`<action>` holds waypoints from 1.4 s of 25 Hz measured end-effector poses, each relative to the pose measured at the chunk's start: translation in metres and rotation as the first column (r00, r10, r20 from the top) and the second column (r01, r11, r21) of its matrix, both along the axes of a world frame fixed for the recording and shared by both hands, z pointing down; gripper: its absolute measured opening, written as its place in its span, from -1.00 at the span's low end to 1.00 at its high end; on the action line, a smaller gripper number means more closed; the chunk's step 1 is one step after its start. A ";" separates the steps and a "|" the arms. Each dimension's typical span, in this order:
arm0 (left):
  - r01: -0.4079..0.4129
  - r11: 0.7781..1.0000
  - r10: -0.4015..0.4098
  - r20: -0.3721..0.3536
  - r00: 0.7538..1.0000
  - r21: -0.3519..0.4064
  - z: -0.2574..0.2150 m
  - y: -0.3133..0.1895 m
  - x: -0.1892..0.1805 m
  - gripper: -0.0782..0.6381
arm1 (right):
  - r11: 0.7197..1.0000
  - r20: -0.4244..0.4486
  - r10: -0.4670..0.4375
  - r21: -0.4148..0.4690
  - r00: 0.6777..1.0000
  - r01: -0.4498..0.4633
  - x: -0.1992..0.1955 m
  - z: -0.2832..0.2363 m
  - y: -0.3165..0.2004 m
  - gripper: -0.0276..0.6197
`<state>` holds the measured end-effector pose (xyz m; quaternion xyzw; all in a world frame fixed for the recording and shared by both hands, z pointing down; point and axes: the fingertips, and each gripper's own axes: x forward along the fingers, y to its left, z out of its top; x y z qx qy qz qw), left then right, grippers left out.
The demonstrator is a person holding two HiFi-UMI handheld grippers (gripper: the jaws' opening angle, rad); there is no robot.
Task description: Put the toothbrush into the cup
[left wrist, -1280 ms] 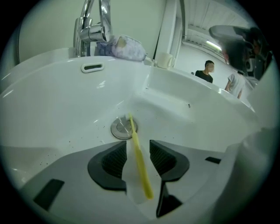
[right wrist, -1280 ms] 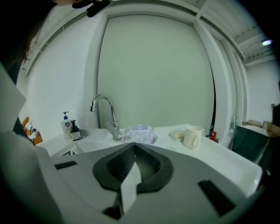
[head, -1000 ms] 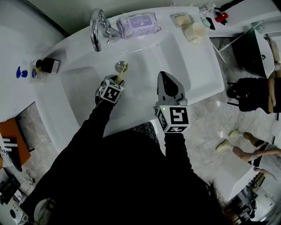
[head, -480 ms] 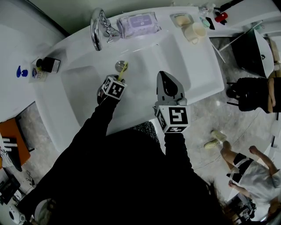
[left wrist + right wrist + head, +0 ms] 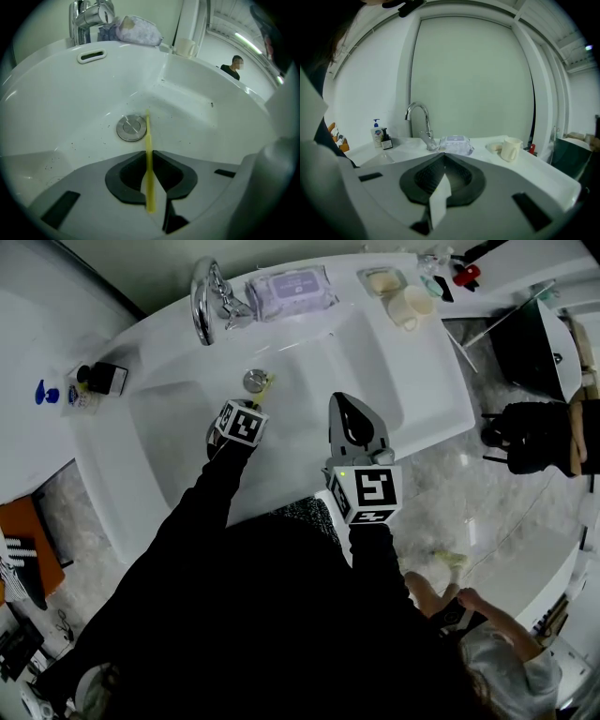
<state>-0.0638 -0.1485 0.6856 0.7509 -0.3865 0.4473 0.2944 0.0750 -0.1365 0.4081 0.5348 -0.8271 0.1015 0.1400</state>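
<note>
Toothbrush: thin, light, stiff, likely slick. Left gripper jaws are closing on its handle, tip ahead beside the drain. We'd grip mid-handle. Right gripper clenched, empty.

A black long-sleeved top is worn, seen on the near side of the sink. Both grippers are built as pale grey shells, with black ridged pads set into the jaws. A white cube printed with black square markers is carried on each. On the left gripper the left cube is seen over the sink's basin. On the right gripper the right cube is seen at the sink's near rim, with a small green light lit on it. The left jaws are closing, with a yellow toothbrush between them.
</note>
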 end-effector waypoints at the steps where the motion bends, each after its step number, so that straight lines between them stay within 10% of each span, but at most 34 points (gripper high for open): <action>1: 0.003 1.000 -0.003 -0.009 1.000 -0.003 0.000 0.001 0.000 -0.64 | 1.000 0.000 0.001 0.006 1.000 -0.001 0.000 -0.001 0.001 -0.90; 22: -0.013 0.956 0.095 -0.266 0.959 0.294 -0.137 -0.013 0.026 -0.64 | 0.998 0.024 -0.026 0.060 0.999 0.024 0.001 -0.020 0.002 -0.90; 35: 0.017 0.760 0.337 -0.416 0.844 0.650 -0.282 0.001 0.045 -0.64 | 0.991 0.034 -0.109 0.087 0.993 0.106 -0.022 -0.047 -0.001 -0.90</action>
